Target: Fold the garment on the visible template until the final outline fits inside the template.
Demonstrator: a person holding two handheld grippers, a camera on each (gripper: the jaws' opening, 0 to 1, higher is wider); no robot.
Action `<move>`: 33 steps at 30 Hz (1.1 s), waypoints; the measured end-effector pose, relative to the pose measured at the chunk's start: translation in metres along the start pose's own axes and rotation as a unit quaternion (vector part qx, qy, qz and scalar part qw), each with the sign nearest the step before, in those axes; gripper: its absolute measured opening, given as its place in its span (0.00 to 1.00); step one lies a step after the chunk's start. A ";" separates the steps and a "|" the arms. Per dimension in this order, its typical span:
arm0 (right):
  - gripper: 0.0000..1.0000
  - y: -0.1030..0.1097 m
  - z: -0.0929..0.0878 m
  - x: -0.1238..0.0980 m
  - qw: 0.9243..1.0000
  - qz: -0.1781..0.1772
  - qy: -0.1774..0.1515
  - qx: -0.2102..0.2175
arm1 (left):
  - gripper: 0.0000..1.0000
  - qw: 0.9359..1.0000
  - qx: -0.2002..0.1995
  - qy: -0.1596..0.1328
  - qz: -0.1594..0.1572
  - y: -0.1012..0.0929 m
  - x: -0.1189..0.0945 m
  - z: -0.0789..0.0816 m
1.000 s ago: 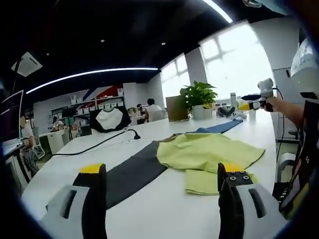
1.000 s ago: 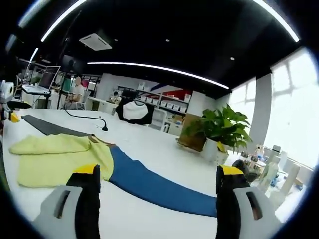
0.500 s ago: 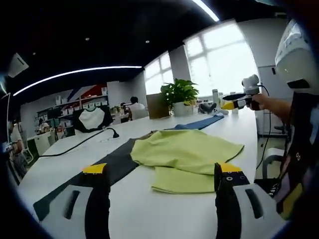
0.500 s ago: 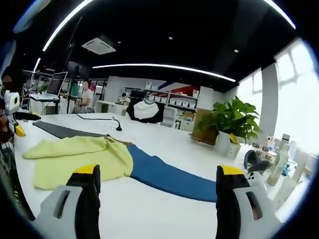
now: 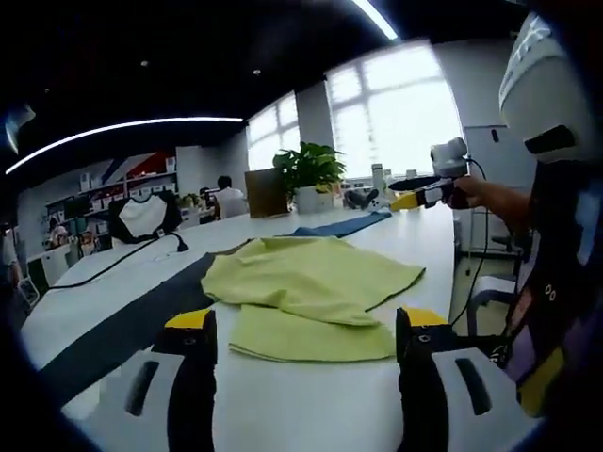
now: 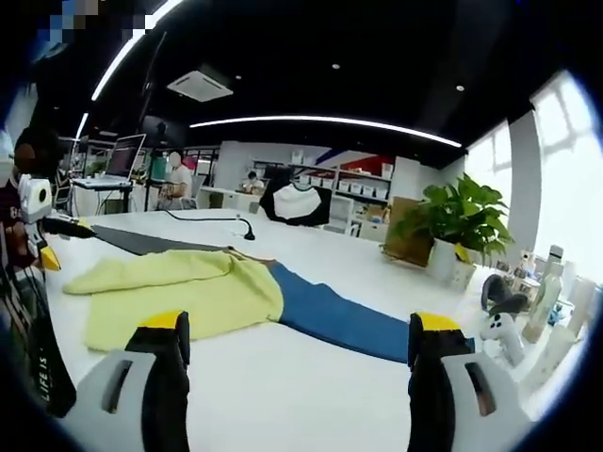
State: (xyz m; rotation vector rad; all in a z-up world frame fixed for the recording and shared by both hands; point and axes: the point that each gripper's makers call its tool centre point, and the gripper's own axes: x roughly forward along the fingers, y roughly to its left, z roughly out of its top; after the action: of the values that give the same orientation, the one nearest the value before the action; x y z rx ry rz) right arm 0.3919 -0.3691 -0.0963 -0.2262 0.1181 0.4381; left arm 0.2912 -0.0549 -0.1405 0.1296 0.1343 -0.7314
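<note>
A yellow-green garment (image 5: 311, 282) lies partly folded on a long white counter (image 5: 311, 414), spread across the junction of a dark grey strip (image 5: 104, 334) and a blue strip (image 6: 334, 315) that appear to serve as the template. The left claw (image 5: 303, 325) hovers above the counter with its jaws wide apart and empty; the garment's doubled near edge lies straight ahead between them, its long axis running across the view. The right claw (image 6: 300, 330), also wide and empty, faces the cloth from the opposite side, where the garment (image 6: 179, 292) sits off to the left of its jaws. The left claw looks nearer, so the next fold likely starts there. A potted plant (image 6: 457, 221) stands farther along the counter.
</note>
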 end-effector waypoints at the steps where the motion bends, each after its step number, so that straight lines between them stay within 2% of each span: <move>1: 0.99 0.002 -0.001 0.000 1.000 0.004 0.001 -0.001 | 0.79 1.000 -0.004 0.000 -0.005 -0.002 0.001 0.000; 6: 0.99 0.014 -0.005 0.000 1.000 0.026 0.010 -0.003 | 0.74 1.000 0.003 0.009 -0.022 -0.014 0.003 -0.004; 7: 0.99 0.017 -0.006 0.000 0.999 0.035 0.012 -0.005 | 0.72 0.999 -0.006 0.012 -0.037 -0.020 0.004 -0.006; 9: 0.99 0.022 -0.009 0.000 0.999 0.047 0.017 -0.008 | 0.62 0.997 -0.021 0.006 -0.072 -0.033 0.004 -0.004; 10: 0.99 0.024 -0.010 0.000 0.998 0.052 0.019 -0.009 | 0.57 0.997 -0.021 0.008 -0.073 -0.034 0.005 -0.005; 13: 0.99 0.033 -0.015 0.000 0.997 0.071 0.030 -0.009 | 0.56 0.997 0.002 0.022 -0.074 -0.039 0.009 -0.011; 16: 0.99 0.042 -0.018 0.000 0.995 0.089 0.036 -0.010 | 0.48 0.996 -0.012 0.027 -0.085 -0.043 0.010 -0.014; 18: 0.99 0.052 -0.016 -0.001 0.993 0.114 0.028 -0.007 | 0.42 0.995 -0.028 0.033 -0.088 -0.045 0.011 -0.017; 20: 0.99 0.059 -0.016 -0.002 0.991 0.133 0.029 0.002 | 0.41 0.995 -0.026 0.042 -0.087 -0.046 0.011 -0.020; 26: 0.99 0.071 -0.016 -0.004 0.988 0.151 0.036 -0.005 | 0.27 0.992 -0.064 0.050 -0.101 -0.052 0.010 -0.023; 33: 0.99 0.087 -0.018 -0.005 0.983 0.177 0.043 0.003 | 0.20 0.990 -0.059 0.074 -0.103 -0.054 0.012 -0.027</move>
State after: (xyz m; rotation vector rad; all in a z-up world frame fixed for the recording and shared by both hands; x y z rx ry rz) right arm 0.3489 -0.2987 -0.1293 -0.2187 0.2460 0.7816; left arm 0.2621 -0.0982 -0.1733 0.0572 0.3355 -0.9174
